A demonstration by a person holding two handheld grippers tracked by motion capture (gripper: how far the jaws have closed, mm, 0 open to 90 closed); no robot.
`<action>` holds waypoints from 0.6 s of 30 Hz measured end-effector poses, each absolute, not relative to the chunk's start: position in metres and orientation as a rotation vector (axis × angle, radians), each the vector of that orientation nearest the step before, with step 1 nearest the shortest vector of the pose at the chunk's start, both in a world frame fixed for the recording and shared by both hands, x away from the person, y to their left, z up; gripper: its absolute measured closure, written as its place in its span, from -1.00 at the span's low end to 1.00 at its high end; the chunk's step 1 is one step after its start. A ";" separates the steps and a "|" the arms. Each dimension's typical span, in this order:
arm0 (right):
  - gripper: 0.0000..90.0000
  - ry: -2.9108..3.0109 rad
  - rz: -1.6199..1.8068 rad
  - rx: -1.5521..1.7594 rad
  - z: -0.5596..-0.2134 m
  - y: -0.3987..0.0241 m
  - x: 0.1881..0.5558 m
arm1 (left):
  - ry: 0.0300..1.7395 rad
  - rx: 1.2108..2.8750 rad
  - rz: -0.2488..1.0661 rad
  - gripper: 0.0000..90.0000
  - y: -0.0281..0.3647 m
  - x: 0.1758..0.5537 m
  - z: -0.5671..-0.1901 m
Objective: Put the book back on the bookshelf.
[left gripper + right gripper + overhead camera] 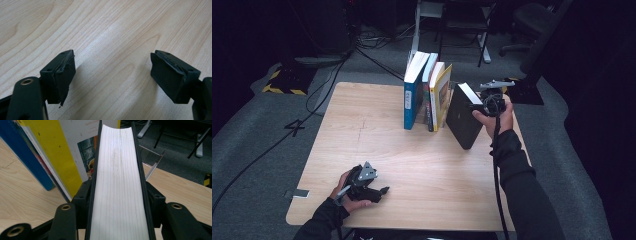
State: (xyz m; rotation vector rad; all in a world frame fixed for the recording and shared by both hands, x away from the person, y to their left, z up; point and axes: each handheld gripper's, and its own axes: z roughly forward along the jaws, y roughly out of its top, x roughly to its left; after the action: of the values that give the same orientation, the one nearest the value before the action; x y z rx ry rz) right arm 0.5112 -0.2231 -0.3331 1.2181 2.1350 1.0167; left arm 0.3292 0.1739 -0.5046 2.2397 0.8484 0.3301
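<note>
Wood surface (422, 165) lies under our left gripper (112, 75), its jaws wide apart and empty. Farther off, our right gripper (117, 202) has jaws on the black book (464, 117), tilted just beside the upright books (427, 92).

Floor (272, 130) mark, seemingly "4"

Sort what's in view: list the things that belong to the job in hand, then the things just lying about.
In the job:
- black book, clamped by its covers in the right hand-held gripper, leaning apart from the row
- row of upright books: blue, yellow and others

Just lying about:
- left hand-held gripper, jaws open, resting on the wooden table
- cables on the floor
- office chair behind
</note>
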 end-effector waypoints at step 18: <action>0.18 2.197 0.947 1.200 -0.330 -0.217 0.515 | 0.849 2.240 0.330 -0.56 0.174 0.329 -0.505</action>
State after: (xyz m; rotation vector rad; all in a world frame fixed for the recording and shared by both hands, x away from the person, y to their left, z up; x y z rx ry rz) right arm 0.5148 -0.2165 -0.3304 1.1999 2.1975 0.9471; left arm 0.3292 0.1739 -0.5046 2.2396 0.8486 0.3300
